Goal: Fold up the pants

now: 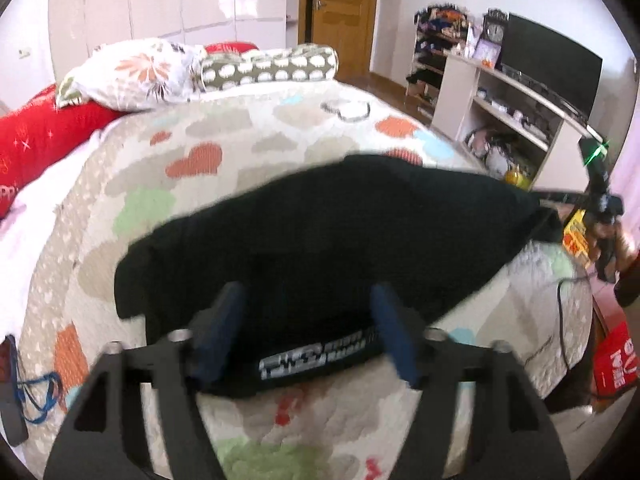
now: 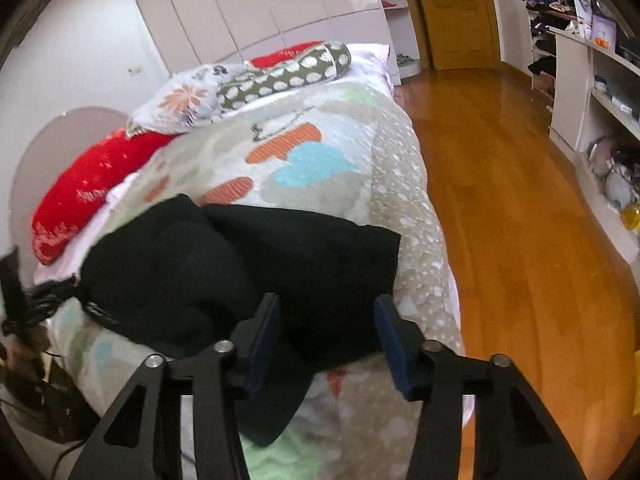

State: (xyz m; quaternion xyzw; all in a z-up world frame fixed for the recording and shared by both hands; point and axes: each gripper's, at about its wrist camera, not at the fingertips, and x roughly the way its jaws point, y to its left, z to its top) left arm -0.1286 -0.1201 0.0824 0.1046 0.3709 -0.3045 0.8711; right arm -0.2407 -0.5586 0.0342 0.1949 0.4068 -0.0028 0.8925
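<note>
The black pants (image 1: 320, 232) lie bunched in a rough fold on the bed (image 1: 248, 120), near its foot end, on the quilt with the coloured hearts. The left hand-held gripper (image 1: 308, 324) hovers over the near edge of the pants with its fingers spread; the printed waistband label (image 1: 316, 354) shows between them, and the blue pads press on nothing. From the right wrist view, the right hand-held gripper (image 2: 326, 332) is also spread, its fingers either side of a dark fold of the pants (image 2: 248, 264), and no pinch is visible there; a corner of the cloth hangs toward the bed's near edge. At the head of the bed, beyond the pants, sit a flowered pillow (image 1: 132, 72), a spotted bolster (image 1: 268, 66) and a red cushion (image 1: 44, 136). Across the wooden floor (image 2: 500, 184) from the bed stands a white shelf unit (image 1: 500, 100), its open compartments holding small items too blurred to name, with a dark screen (image 1: 548, 64) on top.
</note>
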